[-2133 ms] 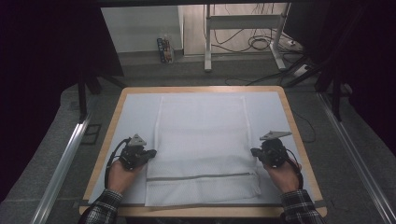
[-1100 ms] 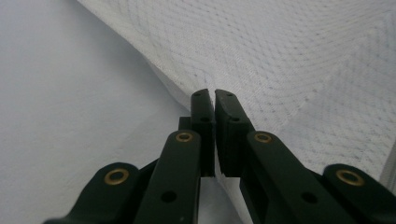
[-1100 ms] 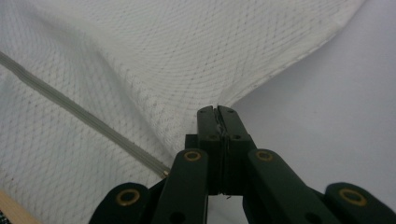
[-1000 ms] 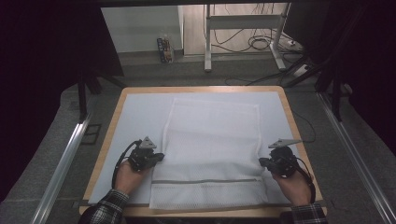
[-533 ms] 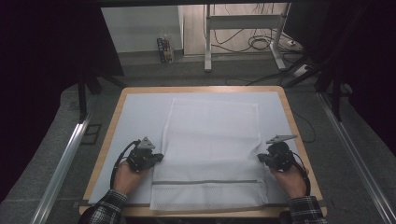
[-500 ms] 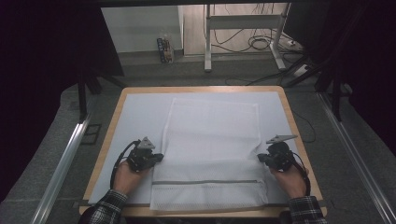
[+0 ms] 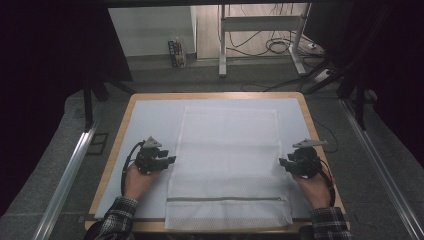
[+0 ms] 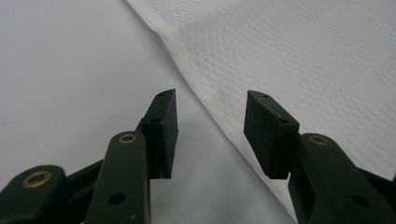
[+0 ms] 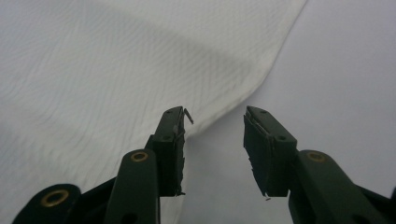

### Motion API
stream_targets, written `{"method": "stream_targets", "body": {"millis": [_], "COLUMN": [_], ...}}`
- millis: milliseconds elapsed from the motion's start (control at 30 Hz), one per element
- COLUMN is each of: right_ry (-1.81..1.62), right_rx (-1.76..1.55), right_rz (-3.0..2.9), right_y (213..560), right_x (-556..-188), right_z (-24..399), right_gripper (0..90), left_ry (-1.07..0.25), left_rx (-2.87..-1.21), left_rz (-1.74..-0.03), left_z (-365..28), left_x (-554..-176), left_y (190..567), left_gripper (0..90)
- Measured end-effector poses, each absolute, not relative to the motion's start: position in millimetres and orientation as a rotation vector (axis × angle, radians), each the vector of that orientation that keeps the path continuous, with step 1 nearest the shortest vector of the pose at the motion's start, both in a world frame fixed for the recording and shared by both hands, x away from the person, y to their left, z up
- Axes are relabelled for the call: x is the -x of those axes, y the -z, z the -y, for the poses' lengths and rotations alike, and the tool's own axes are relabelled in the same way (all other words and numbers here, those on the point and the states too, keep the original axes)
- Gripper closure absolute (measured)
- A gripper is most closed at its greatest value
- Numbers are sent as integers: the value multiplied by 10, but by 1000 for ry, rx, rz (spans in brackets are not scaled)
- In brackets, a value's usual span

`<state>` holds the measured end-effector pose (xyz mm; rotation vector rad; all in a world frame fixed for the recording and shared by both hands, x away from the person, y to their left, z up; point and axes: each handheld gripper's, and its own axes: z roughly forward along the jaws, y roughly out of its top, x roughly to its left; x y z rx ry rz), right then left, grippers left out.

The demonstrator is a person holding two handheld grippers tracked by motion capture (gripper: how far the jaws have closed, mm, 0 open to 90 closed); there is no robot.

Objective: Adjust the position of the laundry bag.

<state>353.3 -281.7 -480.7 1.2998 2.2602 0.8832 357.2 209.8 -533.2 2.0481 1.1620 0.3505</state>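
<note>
Centrally, a white mesh bag point(image 7: 227, 165) lies flat on the pale mat point(image 7: 150, 120) covering the wooden table point(image 7: 126, 112), its zipper point(image 7: 225, 199) near the front edge. The left gripper point(image 7: 171, 160) rests just beside the bag's left edge, jaws apart, gripping nothing. The right gripper point(image 7: 283, 162) sits at the right edge, jaws likewise apart.

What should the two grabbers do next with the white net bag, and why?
Probably close both on the bag's side edges. The left gripper and right gripper are open, each with an edge of the bag between its jaws, and nothing is held yet.
</note>
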Motion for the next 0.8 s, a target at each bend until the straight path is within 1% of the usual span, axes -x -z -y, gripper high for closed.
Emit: {"method": "stream_targets", "body": {"millis": [133,200,233,267,300,333,367,400,500,600,733,767,800], "right_ry": [-833,-774,-753,-749,-749,-745,-735,-745,-729,-737,-737,-732,-737], "right_rx": [-1309,-1334,-1354,-1374,-1374,-1397,-1391,-1392,-1383,-1372,-1330,-1314,-1310], "right_rz": [-2257,-2268,-2274,-2285,-2285,-2318,-2338,-2339,-2326,-2320,-2310,-2293,-2273], "right_y": [4904,4981,5006,5021,5021,5037,5046,5052,5053,5073,5057,5044,5027], "right_x": [-3738,-3832,-3868,-3894,-3894,-3926,-3935,-3946,-4020,-4132,-4177,-4167,-4167], "right_z": [2733,2710,2710,2715,2715,2721,2717,2709,2668,2588,2478,2475,2489], "right_gripper": [590,604,648,732,732,872,885,886,887,887,884,875,838], "left_ry": [-405,-432,-439,-427,-427,-415,-412,-432,-487,-503,-457,-445,-437], "left_rx": [-2050,-2048,-2042,-2038,-2038,-2039,-2047,-2062,-2102,-2071,-2005,-1998,-1988], "left_rz": [-1213,-1216,-1219,-1217,-1217,-1202,-1194,-1190,-1177,-1226,-1258,-1253,-1247], "left_z": [-2044,-2002,-1984,-1965,-1965,-1923,-1903,-1884,-1886,-1987,-2113,-2109,-2090], "left_x": [-3731,-3780,-3800,-3811,-3811,-3819,-3818,-3816,-3812,-3827,-3829,-3836,-3846], "left_y": [5408,5437,5439,5438,5438,5439,5437,5429,5410,5419,5418,5423,5433], "left_gripper": [558,581,608,652,723,788,877,897,900,900,897,848,789]}}
